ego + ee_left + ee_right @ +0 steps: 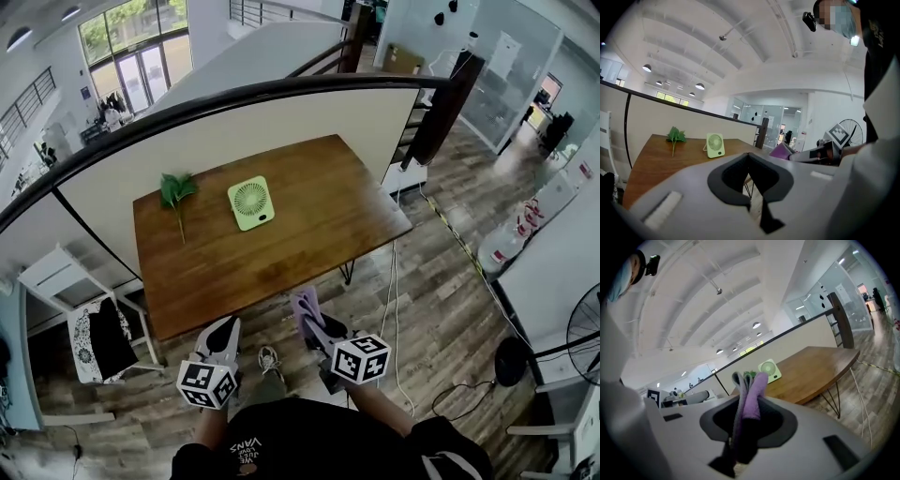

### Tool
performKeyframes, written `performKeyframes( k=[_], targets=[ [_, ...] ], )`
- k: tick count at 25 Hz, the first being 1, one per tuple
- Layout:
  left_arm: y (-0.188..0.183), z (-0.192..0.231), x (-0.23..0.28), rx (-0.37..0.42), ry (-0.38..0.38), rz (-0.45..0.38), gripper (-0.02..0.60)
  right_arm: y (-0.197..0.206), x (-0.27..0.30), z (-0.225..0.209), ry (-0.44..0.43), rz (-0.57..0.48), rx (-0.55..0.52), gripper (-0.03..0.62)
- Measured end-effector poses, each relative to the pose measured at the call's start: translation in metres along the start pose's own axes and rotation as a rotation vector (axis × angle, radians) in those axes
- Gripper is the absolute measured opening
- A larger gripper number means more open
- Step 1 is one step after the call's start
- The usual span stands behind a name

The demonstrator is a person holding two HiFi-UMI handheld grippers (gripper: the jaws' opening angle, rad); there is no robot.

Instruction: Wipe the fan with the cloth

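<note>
A small light-green fan stands upright on the wooden table, toward its far side. Both grippers hang off the table's near edge, well short of the fan. My right gripper is shut on a folded purple cloth, which sticks up between its jaws. My left gripper is shut with nothing in it; its jaws meet in the left gripper view. The fan shows ahead of it, and also beyond the cloth in the right gripper view.
A green leafy sprig lies left of the fan. A low wall with a dark handrail runs behind the table. A white chair stands at the left, a floor fan at the right, cables on the wooden floor.
</note>
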State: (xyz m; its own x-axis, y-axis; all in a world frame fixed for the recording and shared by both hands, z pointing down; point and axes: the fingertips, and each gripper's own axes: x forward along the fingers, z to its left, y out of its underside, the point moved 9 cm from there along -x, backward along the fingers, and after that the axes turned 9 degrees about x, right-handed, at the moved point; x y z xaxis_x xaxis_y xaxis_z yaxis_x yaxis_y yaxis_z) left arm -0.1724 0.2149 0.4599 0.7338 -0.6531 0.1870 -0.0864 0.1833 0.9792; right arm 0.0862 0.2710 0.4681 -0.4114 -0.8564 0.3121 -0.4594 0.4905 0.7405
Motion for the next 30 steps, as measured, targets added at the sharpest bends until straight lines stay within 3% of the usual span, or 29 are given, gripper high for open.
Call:
performKeyframes(
  k=[11,24,30],
  targets=[
    [-0.01,0.067,0.076,0.0,0.036,0.032,0.011,-0.039,0.076,-0.019,0.017,0.05,-0.004,0.098],
    [-0.018,0.146,0.127,0.01,0.05,0.049,0.012,-0.084,0.16,-0.03,0.044,0.029,-0.013,0.098],
    [-0.007,0.164,0.142,-0.027,0.036,0.064,0.012,-0.093,0.188,-0.035,0.032,0.065,-0.026,0.098]
  ],
)
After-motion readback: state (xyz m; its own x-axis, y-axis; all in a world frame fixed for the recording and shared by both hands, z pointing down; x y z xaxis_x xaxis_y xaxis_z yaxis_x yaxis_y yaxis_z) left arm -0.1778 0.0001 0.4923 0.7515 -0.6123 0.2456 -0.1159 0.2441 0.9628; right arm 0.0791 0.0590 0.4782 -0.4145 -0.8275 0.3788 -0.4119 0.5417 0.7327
